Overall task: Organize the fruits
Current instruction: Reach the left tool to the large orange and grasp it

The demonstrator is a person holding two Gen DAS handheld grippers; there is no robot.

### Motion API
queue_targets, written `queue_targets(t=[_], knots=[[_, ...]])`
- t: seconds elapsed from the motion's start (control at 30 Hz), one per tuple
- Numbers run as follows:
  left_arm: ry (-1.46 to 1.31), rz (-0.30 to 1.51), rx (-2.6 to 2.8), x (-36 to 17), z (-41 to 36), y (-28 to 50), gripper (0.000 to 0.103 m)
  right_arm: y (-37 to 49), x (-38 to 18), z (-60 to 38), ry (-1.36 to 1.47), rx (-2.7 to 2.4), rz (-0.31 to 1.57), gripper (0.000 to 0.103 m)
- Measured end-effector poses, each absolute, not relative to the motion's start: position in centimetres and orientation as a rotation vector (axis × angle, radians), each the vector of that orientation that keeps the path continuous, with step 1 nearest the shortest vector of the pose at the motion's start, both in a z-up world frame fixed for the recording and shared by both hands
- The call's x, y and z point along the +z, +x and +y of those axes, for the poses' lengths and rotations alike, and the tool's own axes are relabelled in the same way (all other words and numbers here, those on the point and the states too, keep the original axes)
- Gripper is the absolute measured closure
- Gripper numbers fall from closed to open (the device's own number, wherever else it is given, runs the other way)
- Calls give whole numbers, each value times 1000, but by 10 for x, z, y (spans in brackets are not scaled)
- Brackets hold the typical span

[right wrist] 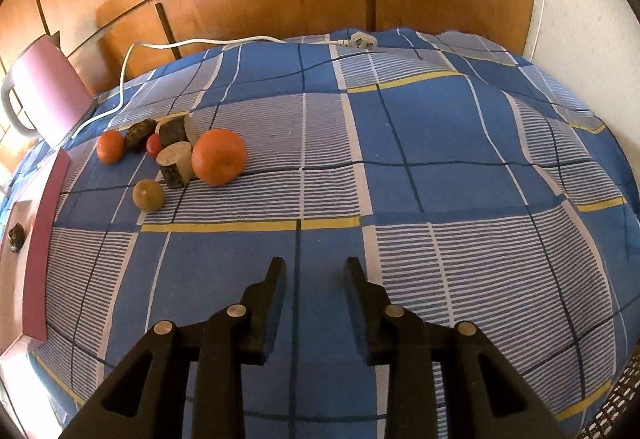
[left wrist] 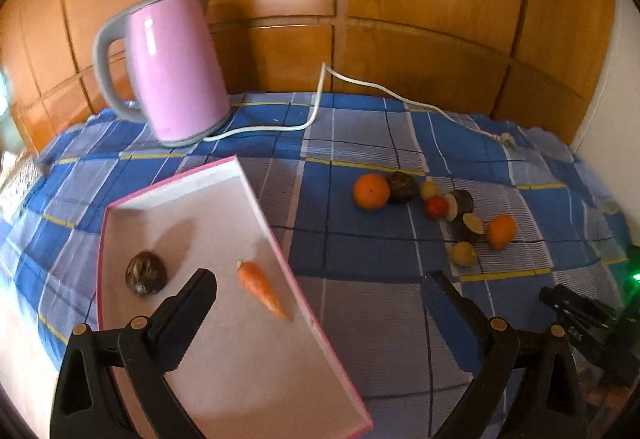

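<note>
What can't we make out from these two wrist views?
- Tray: near corners cut off by the bottom edge and the left claw in the left wrist view; mostly off the left edge in the right wrist view.
- Kettle: cut by the left edge in the right wrist view.
- Dark lump in the tray: too blurred to identify.
- Right claw: only a dark edge-on part in the left wrist view.

A carrot [left wrist: 262, 289] and a wrinkled fruit [left wrist: 145, 273] are contained in the tray [left wrist: 208, 183]. A kettle [left wrist: 172, 67] is stood behind the tray. A fruit cluster [left wrist: 436, 215] is laid right of the tray.
</note>
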State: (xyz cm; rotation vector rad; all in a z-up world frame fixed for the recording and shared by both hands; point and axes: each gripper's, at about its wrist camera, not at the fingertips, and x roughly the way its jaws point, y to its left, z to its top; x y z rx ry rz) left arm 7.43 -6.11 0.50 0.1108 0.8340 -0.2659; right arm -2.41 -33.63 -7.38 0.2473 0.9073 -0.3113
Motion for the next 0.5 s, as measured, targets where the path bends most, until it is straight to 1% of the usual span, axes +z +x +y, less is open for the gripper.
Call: queue_targets(t=[0.07,0.1,0.13,0.17,0.2,0.3,0.5], knots=[[122,846,-260,2,-67,83,1,-24,-74,-337,246,-308,904,73],[120,864,-266,0,-70,90,3,-25,-74,-337,244,-307,902,73],[111,884,-279,-3,-73,97,6,-25,-75,-337,241,-306,901,73],[103,901,-295,-5,-76,103,13,-25,-75,-336,237,-305,899,72],[107,914,-297,-7,-81,110,19,-25,-75,-336,234,-304,897,71],[104,939,-319,-13,-94,130,26,-25,-76,-335,227,-300,892,70],[146,948,-320,-25,-121,165,26,-24,-76,-336,229,-287,887,70]])
